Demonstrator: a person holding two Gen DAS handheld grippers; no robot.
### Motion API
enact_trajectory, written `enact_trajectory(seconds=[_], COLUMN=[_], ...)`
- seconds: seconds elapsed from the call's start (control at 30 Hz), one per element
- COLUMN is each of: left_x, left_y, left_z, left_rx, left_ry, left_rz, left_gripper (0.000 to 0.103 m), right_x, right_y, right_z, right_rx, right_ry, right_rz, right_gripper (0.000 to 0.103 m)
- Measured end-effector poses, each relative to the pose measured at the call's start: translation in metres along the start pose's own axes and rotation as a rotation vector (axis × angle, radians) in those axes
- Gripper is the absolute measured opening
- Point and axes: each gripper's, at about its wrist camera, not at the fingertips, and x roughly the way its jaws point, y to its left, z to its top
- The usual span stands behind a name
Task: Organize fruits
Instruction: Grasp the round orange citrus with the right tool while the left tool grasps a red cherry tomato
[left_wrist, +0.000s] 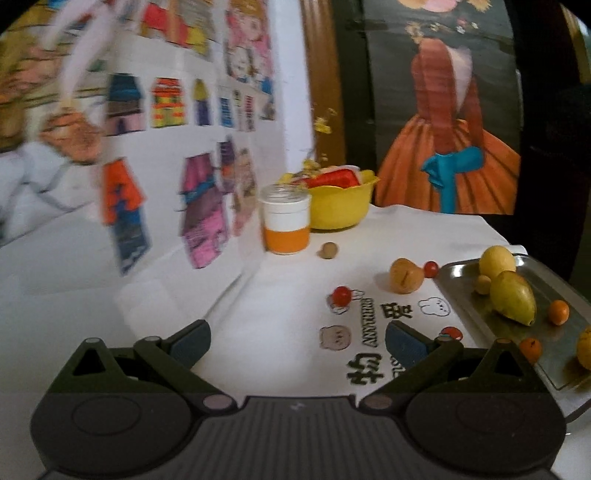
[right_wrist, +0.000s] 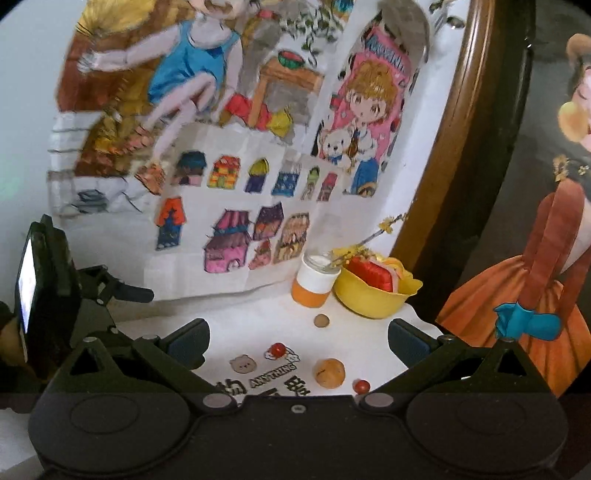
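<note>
Both sets of tongs hang above the white printed tablecloth (left_wrist: 280, 295) with their fingers spread wide and nothing between them. Ahead and to the right of the left gripper (left_wrist: 297, 341), a steel tray (left_wrist: 569, 295) holds most of the fruit: a round yellow fruit (left_wrist: 496, 261) at its far end, a yellow-green pear (left_wrist: 515, 300) just nearer, a small tan ball (left_wrist: 482, 284) touching the pear's left side, and a small orange fruit (left_wrist: 558, 312) to its right. Another small orange fruit (left_wrist: 530, 350) sits at the tray's near edge, close beside the left gripper's right finger.

Off the tray, on the cloth, lie a tan apricot-like fruit (left_wrist: 406, 280) with a cherry tomato (left_wrist: 430, 268) touching its far right side, a second cherry tomato (left_wrist: 341, 295) straight ahead of the left gripper, and a brown nut-like ball (left_wrist: 328, 251) farther on. Beyond that stand an orange-and-white jar (left_wrist: 286, 225) and a yellow bowl (left_wrist: 340, 206) by the wall.

The right gripper (right_wrist: 297, 341) looks over the same loose fruit between its fingers, with the left tool visible at its left.
</note>
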Motion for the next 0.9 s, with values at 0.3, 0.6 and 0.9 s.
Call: enact_trajectory(seconds=[0.3,0.6,0.9], left_x=[0.050,0.102,0.128], left_y=[-0.015,-0.020,-0.028], left_z=[0.009,0.010,0.010], left_rx=[0.055,0.068,0.112], left_ry=[0.062,0.136,0.157], left_rz=[-0.040,-0.030,-0.061], left_gripper=[0.103,0.103,0.103], right_x=[0.067,0.124,0.173], right_y=[-0.026,-0.050,-0.068], right_z=[-0.021,-0.061,-0.078], right_rx=[0.052,0.146,0.238], right_ry=[0.094,0.201,0.262], right_rz=[0.018,0.038,0.118], right_gripper=[0.102,0.102,0.102])
